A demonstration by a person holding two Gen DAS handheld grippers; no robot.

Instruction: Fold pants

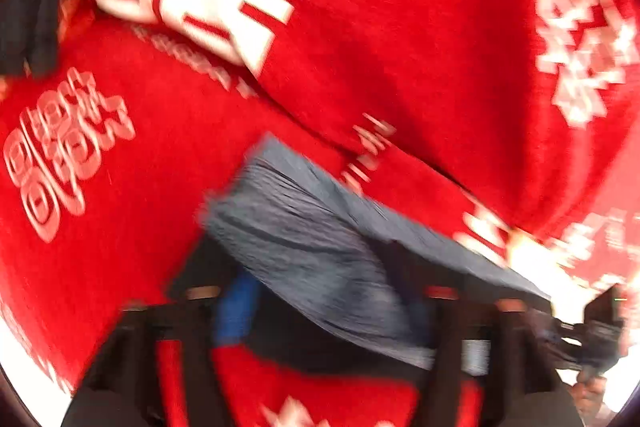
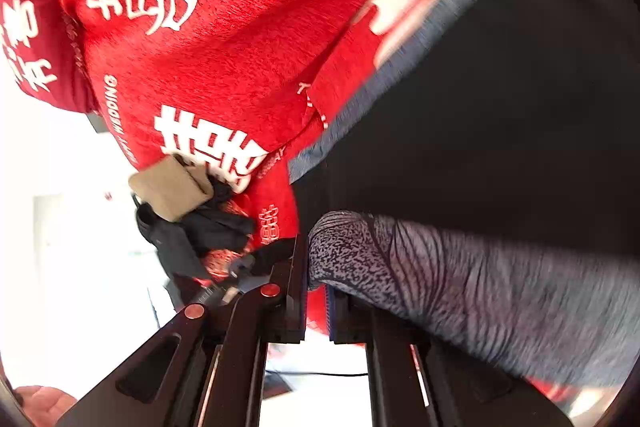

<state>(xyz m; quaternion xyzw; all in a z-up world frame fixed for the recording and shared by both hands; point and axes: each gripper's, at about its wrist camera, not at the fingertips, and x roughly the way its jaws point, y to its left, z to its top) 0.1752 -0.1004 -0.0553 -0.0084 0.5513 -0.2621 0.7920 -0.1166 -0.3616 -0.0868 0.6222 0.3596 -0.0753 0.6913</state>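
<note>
A plush red blanket with white printed characters covers the surface; beyond its edge, a bright white floor.

left gripper jaws apart (blurred); right gripper jaws pinched nearly together.
</note>
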